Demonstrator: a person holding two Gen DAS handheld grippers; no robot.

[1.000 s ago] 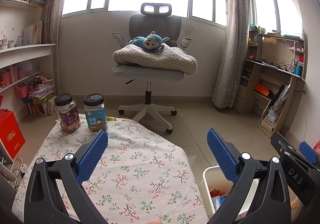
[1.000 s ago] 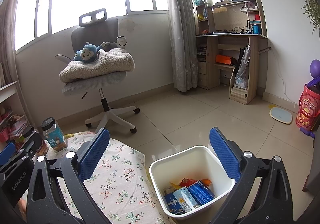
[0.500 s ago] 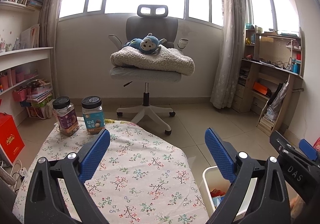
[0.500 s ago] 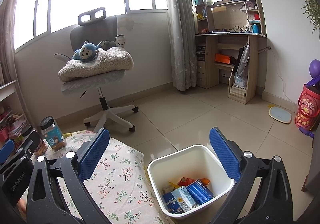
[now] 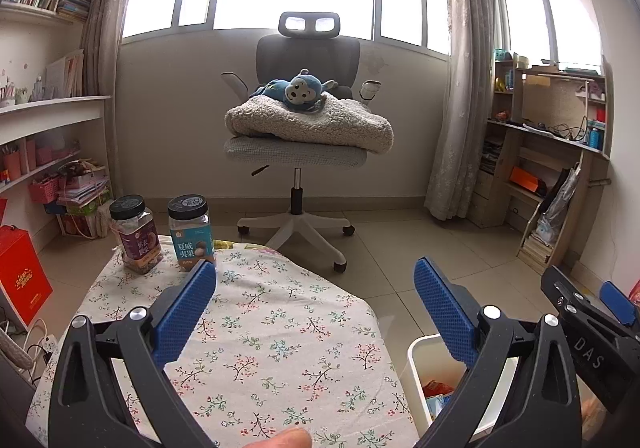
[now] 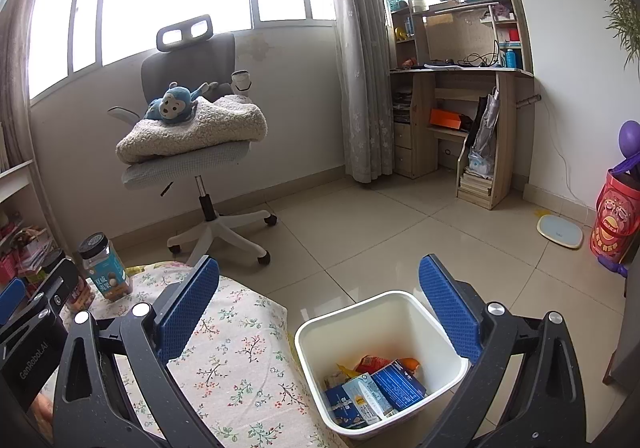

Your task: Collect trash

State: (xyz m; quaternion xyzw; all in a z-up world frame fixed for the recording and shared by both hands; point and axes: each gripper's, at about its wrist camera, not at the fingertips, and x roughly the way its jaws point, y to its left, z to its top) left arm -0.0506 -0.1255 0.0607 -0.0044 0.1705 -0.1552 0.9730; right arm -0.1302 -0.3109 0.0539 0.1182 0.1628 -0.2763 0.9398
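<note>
Presently, step: closing check, judged; no loose trash shows on the floral surface [image 5: 280, 336].
Left tool [image 5: 316, 300]: just reopened wide, empty.
Right tool [image 6: 320, 300]: wide, empty.
Trash: cartons and wrappers [image 6: 372, 388] inside white bin [image 6: 440, 332], beside the surface.
Advice: leave both jars [image 5: 191, 232] standing.

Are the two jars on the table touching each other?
Apart. The left wrist view shows floor and cloth between the purple jar and the blue jar.
</note>
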